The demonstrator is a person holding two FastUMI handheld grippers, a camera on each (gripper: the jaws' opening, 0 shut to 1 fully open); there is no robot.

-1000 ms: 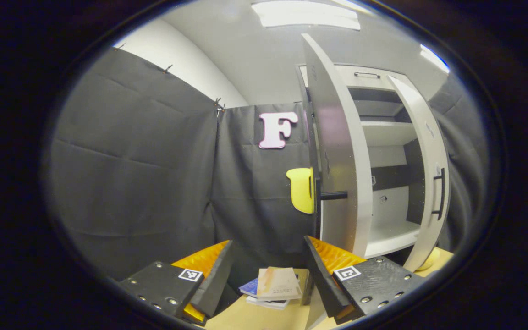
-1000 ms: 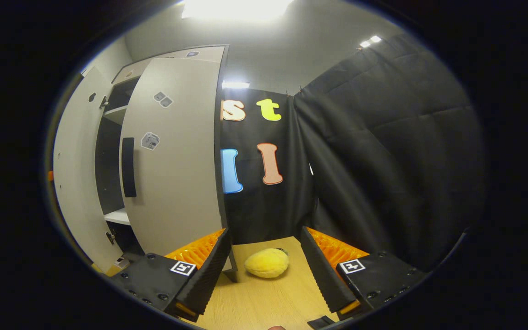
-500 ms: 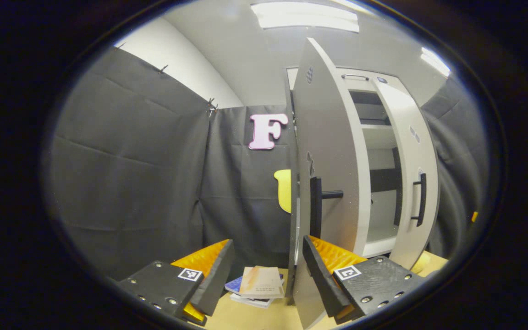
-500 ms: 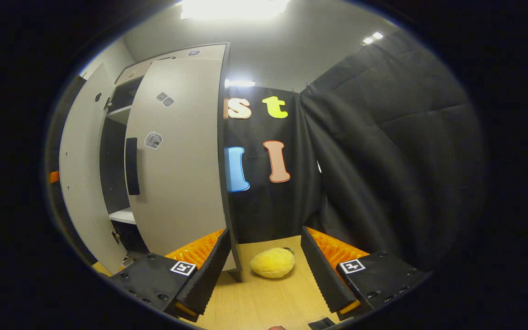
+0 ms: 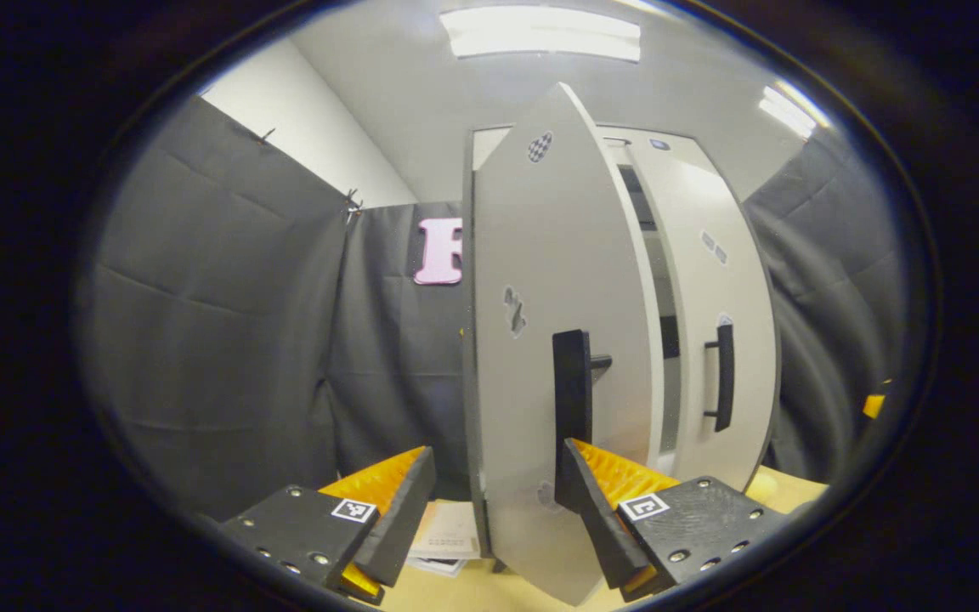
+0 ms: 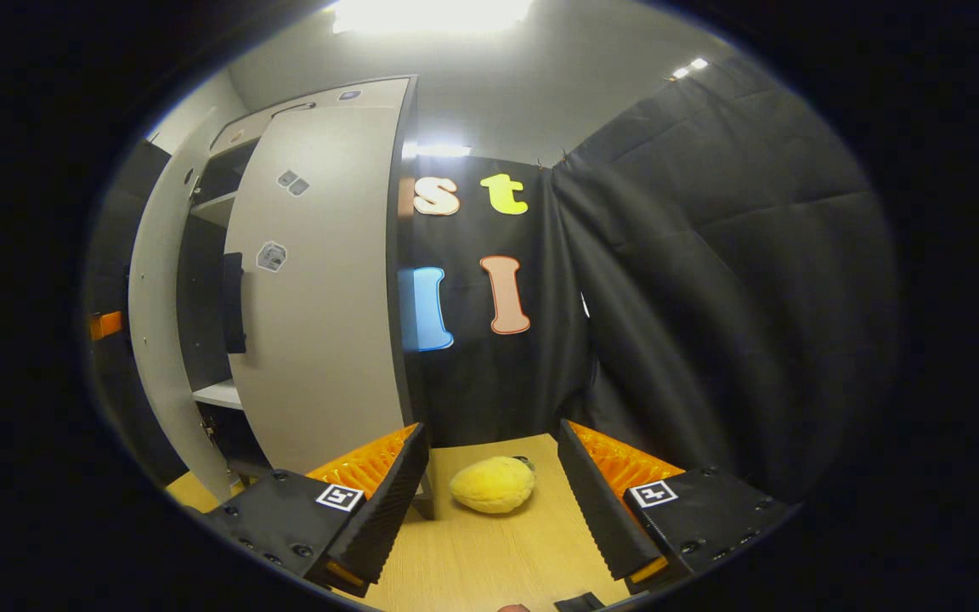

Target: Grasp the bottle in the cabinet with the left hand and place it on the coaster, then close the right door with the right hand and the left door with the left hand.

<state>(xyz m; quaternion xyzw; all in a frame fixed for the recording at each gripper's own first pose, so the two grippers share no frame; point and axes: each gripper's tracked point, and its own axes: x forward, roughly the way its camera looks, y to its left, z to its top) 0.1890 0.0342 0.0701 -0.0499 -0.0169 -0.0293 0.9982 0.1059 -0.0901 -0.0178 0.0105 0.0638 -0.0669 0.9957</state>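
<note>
While both doors stand ajar, the left door (image 5: pixel 557 340) sits just ahead of the left gripper (image 5: pixel 494 510), whose jaws are wide and hold nothing. The right gripper (image 6: pixel 494 501), also spread and empty, hangs beside the right door (image 6: pixel 319 289), above a yellow toy (image 6: pixel 492 484) on the table (image 6: pixel 489 561).

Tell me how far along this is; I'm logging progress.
Right door looks nearly closed. Left door is mid-swing, standing ajar between the open left gripper's fingers. A gap remains between the doors; both still need shutting flush. Bottle placement can't be confirmed here.
</note>
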